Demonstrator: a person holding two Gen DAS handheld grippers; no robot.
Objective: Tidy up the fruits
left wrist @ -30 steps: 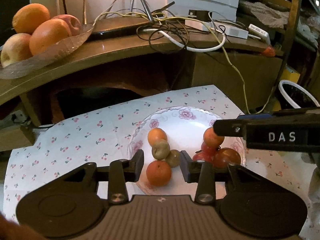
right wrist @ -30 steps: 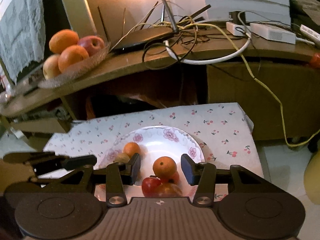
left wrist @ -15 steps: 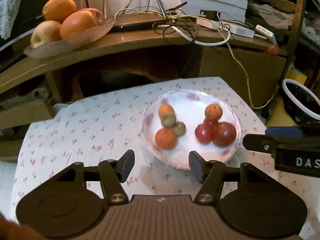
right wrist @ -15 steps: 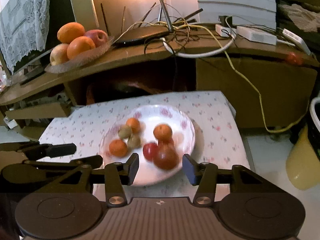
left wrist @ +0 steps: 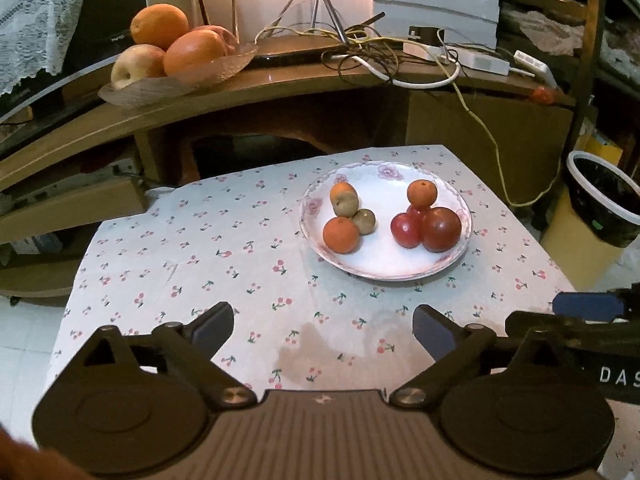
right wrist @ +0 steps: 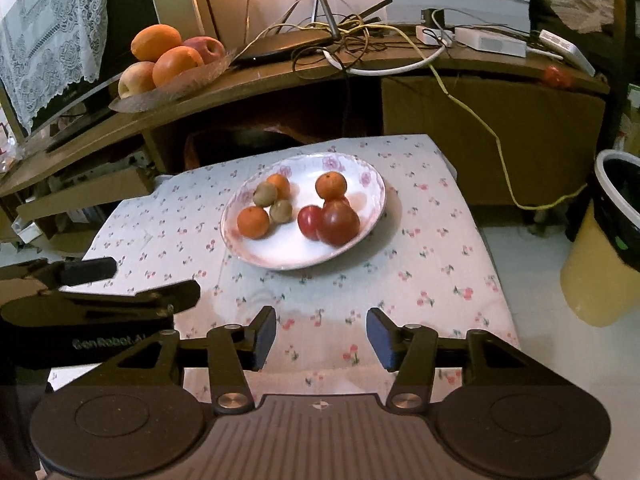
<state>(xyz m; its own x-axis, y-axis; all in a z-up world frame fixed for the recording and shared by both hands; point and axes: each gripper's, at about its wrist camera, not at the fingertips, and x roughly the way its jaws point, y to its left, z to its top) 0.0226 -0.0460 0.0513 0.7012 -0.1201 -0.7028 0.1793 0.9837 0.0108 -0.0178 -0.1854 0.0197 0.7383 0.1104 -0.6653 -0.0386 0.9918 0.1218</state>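
Observation:
A white flowered plate point(left wrist: 400, 268) stands on a cherry-print tablecloth point(left wrist: 224, 248); it also shows in the right wrist view point(right wrist: 280, 256). On its left lie two small oranges point(left wrist: 341, 234) and two brown kiwis point(left wrist: 363, 221). On its right sit red tomatoes point(left wrist: 441, 229) with an orange point(left wrist: 421, 193) on top. My left gripper point(left wrist: 323, 330) is open and empty, well short of the plate. My right gripper point(right wrist: 321, 335) is open and empty, also near the table's front edge.
A glass dish of large oranges and apples point(left wrist: 168, 54) sits on a curved wooden shelf behind the table. Tangled cables and a router point(left wrist: 340, 46) lie on the shelf. A yellow bin with a black liner point(left wrist: 600, 216) stands at the right.
Both grippers have pulled back from the plate toward the table's front edge and upward. The left jaws have opened wider. The fruit has stayed on the plate.

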